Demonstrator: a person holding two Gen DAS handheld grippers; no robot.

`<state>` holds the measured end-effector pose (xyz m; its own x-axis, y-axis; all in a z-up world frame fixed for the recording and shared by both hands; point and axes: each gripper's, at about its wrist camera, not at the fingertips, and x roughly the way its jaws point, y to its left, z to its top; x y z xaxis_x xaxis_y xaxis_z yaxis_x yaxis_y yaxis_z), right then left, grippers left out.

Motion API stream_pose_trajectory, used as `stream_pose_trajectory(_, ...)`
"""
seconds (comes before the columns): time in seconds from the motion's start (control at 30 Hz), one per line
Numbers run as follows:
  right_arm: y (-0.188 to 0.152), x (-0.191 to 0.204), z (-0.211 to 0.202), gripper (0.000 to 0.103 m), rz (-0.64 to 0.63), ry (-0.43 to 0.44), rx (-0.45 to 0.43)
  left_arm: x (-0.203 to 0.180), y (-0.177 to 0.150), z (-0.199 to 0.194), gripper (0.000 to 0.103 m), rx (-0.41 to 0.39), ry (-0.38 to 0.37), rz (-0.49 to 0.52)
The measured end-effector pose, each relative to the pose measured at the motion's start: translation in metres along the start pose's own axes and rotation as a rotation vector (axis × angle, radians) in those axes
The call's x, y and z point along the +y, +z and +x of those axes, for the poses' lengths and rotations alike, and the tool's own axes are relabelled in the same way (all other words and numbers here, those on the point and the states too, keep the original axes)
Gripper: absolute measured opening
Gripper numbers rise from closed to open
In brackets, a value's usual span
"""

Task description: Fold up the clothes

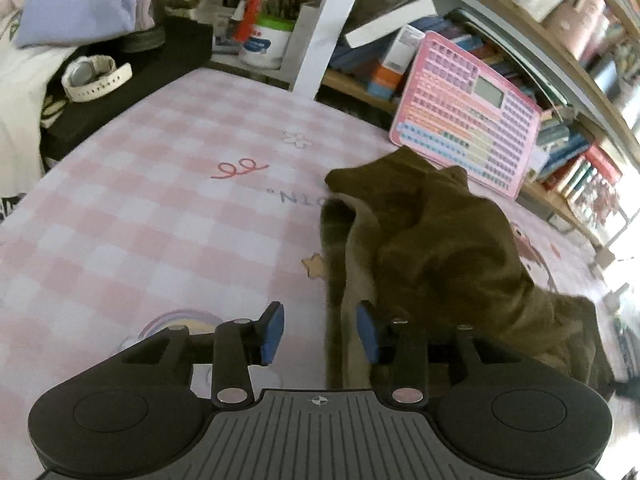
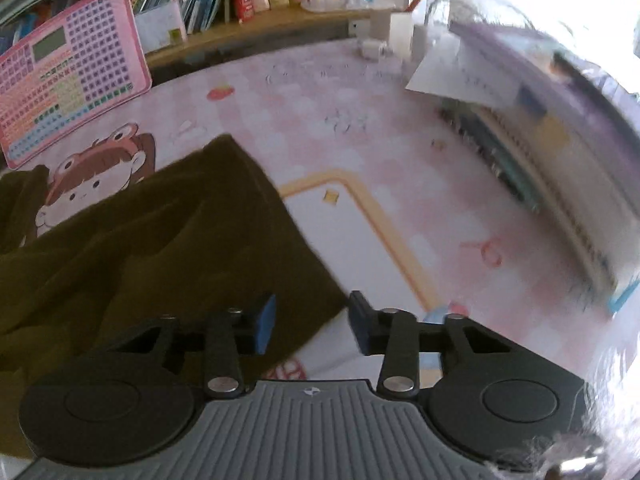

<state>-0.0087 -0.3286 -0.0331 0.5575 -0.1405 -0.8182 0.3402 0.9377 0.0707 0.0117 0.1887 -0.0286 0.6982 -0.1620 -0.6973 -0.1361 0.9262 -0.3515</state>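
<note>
Crumpled dark olive-brown fabric garment (image 1: pixel 440 248) sits bunched on pink checked cartoon-print table mat (image 1: pixel 160 200). Left gripper (image 1: pixel 320 332) and right gripper (image 2: pixel 310 322) both angled down w/ jaws apart, nothing clamped, garment edge just underneath.

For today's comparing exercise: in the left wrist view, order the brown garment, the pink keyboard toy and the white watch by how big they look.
1. brown garment
2. pink keyboard toy, though it lies farther from the camera, so true size is unsure
3. white watch
</note>
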Motion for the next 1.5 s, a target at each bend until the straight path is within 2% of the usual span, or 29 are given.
stream_pose_trajectory(0.03, -0.003, 0.001, 0.001, 0.029, 0.003, 0.009, 0.0, -0.001, 0.004, 0.007, 0.051, 0.011, -0.012, -0.001)
stream_pose_trajectory(0.07, -0.008, 0.003, 0.0, 0.024, 0.004, 0.015, -0.002, -0.003, 0.008, 0.015, 0.052, 0.022, -0.024, -0.002)
stream_pose_trajectory(0.1, -0.01, 0.003, 0.0, 0.014, 0.008, 0.025, 0.005, -0.005, 0.012, 0.022, 0.052, 0.034, -0.028, -0.002)
stream_pose_trajectory(0.17, -0.014, 0.004, -0.001, 0.007, 0.01, 0.038, 0.009, -0.009, 0.018, 0.038, 0.052, 0.059, -0.034, 0.0)
stream_pose_trajectory(0.2, -0.016, 0.004, -0.003, 0.003, 0.005, 0.041, 0.005, -0.009, 0.019, 0.044, 0.047, 0.066, -0.04, -0.013)
stream_pose_trajectory(0.23, -0.017, 0.005, -0.004, 0.003, -0.004, 0.039, 0.006, -0.011, 0.02, 0.047, 0.029, 0.074, -0.05, -0.017)
stream_pose_trajectory(0.27, -0.02, 0.006, -0.006, 0.003, -0.014, 0.037, 0.007, -0.014, 0.021, 0.051, 0.022, 0.082, -0.059, -0.02)
stream_pose_trajectory(0.3, -0.022, 0.006, -0.008, 0.002, -0.023, 0.036, 0.009, -0.016, 0.022, 0.055, 0.005, 0.089, -0.069, -0.023)
stream_pose_trajectory(0.37, -0.029, 0.006, -0.012, 0.002, -0.024, 0.031, 0.005, -0.02, 0.027, 0.052, 0.003, 0.082, -0.072, 0.006)
stream_pose_trajectory(0.43, -0.034, 0.007, -0.017, 0.002, -0.02, 0.03, 0.012, -0.015, 0.044, 0.034, 0.003, -0.014, -0.065, -0.01)
stream_pose_trajectory(0.5, -0.043, 0.012, -0.024, 0.002, -0.017, 0.081, 0.036, -0.006, 0.069, 0.007, 0.003, -0.156, -0.035, -0.018)
stream_pose_trajectory(0.57, -0.053, 0.021, -0.03, 0.002, -0.016, 0.158, 0.062, -0.003, 0.089, -0.008, 0.003, -0.221, -0.013, 0.017)
stream_pose_trajectory(0.6, -0.058, 0.03, -0.031, 0.002, -0.031, 0.18, 0.07, 0.0, 0.097, -0.01, 0.004, -0.225, -0.008, 0.049)
stream_pose_trajectory(0.63, -0.063, 0.038, -0.032, 0.002, -0.047, 0.2, 0.077, 0.002, 0.1, -0.007, 0.01, -0.208, 0.013, 0.079)
stream_pose_trajectory(0.7, -0.066, 0.052, -0.033, 0.002, -0.079, 0.194, 0.066, 0.008, 0.096, 0.005, 0.016, -0.141, 0.091, 0.11)
stream_pose_trajectory(0.77, -0.068, 0.066, -0.034, 0.002, -0.111, 0.185, 0.054, 0.017, 0.081, 0.008, 0.017, -0.088, 0.141, 0.107)
stream_pose_trajectory(0.87, -0.064, 0.063, -0.032, 0.004, -0.077, 0.169, 0.057, 0.042, 0.051, -0.009, 0.019, -0.064, 0.135, 0.01)
stream_pose_trajectory(1.0, -0.058, 0.048, -0.028, 0.005, 0.047, 0.176, 0.05, 0.078, 0.008, -0.035, 0.034, 0.005, 0.115, -0.189)
stream_pose_trajectory(1.07, -0.055, 0.042, -0.025, 0.007, 0.105, 0.191, 0.055, 0.086, -0.004, -0.044, 0.04, 0.014, 0.04, -0.298)
stream_pose_trajectory(1.13, -0.052, 0.042, -0.022, 0.008, 0.123, 0.187, 0.055, 0.087, -0.011, -0.043, 0.053, 0.03, -0.021, -0.372)
stream_pose_trajectory(1.17, -0.051, 0.043, -0.02, 0.008, 0.131, 0.185, 0.055, 0.087, -0.014, -0.041, 0.054, 0.038, -0.046, -0.399)
stream_pose_trajectory(1.27, -0.047, 0.049, -0.018, 0.008, 0.113, 0.17, 0.046, 0.087, -0.017, -0.027, 0.055, 0.056, -0.053, -0.466)
stream_pose_trajectory(1.37, -0.045, 0.054, -0.016, 0.005, 0.087, 0.149, 0.032, 0.09, -0.013, -0.014, 0.047, 0.018, -0.062, -0.523)
stream_pose_trajectory(1.4, -0.045, 0.056, -0.016, 0.003, 0.072, 0.141, 0.031, 0.09, -0.01, -0.012, 0.025, -0.002, -0.063, -0.533)
stream_pose_trajectory(1.43, -0.046, 0.056, -0.016, 0.003, 0.062, 0.138, 0.032, 0.089, -0.008, -0.011, 0.012, -0.021, -0.075, -0.526)
stream_pose_trajectory(1.5, -0.048, 0.057, -0.017, 0.002, 0.043, 0.13, 0.034, 0.077, -0.003, -0.026, 0.01, -0.088, -0.083, -0.411)
